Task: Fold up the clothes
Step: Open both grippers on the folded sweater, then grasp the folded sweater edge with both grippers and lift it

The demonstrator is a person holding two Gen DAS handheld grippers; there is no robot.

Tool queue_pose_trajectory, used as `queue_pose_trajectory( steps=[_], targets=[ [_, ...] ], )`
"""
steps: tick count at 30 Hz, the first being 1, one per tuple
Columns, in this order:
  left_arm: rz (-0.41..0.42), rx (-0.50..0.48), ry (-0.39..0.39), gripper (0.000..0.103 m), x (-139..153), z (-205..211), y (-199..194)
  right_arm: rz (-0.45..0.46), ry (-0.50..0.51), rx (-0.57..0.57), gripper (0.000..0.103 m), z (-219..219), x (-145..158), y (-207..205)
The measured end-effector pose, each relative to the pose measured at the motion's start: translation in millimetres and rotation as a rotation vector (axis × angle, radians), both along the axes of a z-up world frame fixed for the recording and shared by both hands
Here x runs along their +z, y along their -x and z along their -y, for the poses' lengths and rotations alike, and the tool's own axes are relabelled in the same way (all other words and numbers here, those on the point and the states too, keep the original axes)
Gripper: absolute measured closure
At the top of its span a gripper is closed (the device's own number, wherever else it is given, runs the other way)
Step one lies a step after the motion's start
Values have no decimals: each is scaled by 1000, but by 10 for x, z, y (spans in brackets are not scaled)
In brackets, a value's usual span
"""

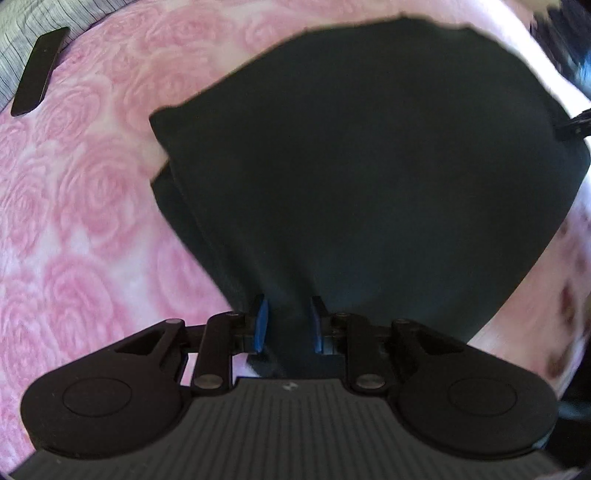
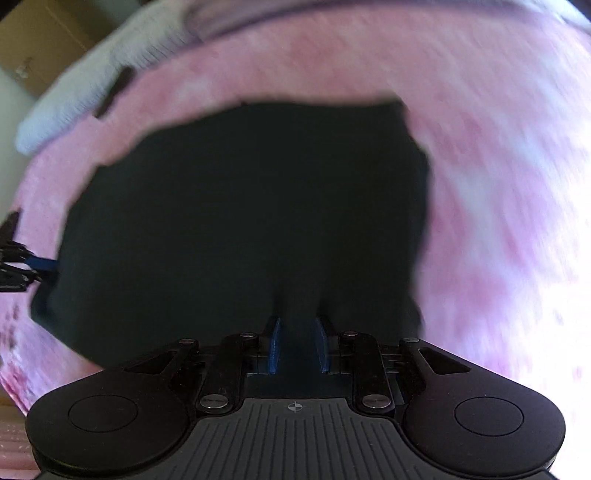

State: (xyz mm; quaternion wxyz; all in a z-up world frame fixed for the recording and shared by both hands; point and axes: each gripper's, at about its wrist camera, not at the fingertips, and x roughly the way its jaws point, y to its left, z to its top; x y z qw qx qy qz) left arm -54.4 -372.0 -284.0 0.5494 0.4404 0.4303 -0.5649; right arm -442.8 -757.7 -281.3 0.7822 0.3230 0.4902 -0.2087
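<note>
The left claw (image 1: pixel 286 323) grips a bunched edge of the dark cloth (image 1: pixel 369 155): the fabric gathers into a narrow neck that runs down between the two blue pads (image 1: pixel 261 321), which press it from either side. From that pinch the cloth fans out ahead of the claw, wide and mostly smooth, with a folded layer showing along its left edge. It hangs or lies over the pink rose-patterned blanket (image 1: pixel 81 206) on the bed; whether it touches the blanket cannot be told. A flat black slab (image 1: pixel 38 72) lies at the far left, partly on the blanket's edge and partly on grey striped bedding (image 1: pixel 22 33).

The right claw (image 2: pixel 298 345) likewise clamps the cloth (image 2: pixel 251 206), a pleat of it pulled down between its blue pads (image 2: pixel 275 345). The cloth spreads ahead and to the left, and at its far left edge the other claw (image 2: pixel 40 264) holds on. This view is blurred. The pink blanket (image 2: pixel 480 184) surrounds the cloth, with pale bedding (image 2: pixel 92 96) and a brown box (image 2: pixel 40 40) beyond.
</note>
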Motion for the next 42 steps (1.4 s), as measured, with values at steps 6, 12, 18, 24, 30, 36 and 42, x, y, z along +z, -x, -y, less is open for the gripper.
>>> queue_pose_trajectory(
  steps=[6, 12, 18, 24, 30, 36, 42],
  targets=[
    [47, -38, 10, 80, 155, -53, -24, -59, 66, 29, 78, -264, 159, 99],
    [151, -226, 25, 66, 404, -295, -183, -55, 142, 104, 25, -807, 400, -149],
    [283, -636, 141, 38, 369, -600, -386, -49, 288, 277, 25, -1931, 440, -1011],
    [346, -1001, 290, 37, 69, -709, -662, -69, 473, 485, 25, -3206, 349, -2068],
    [450, -1242, 423, 32, -231, -642, -864, -144, 674, 694, 25, -3845, -59, -2739],
    [508, -1428, 526, 25, -456, -413, -960, -198, 657, 598, 97, -3652, -218, -2878],
    [507, -1612, 581, 24, -521, -208, -904, -132, 605, 436, 99, -3478, 236, -2886]
  ],
)
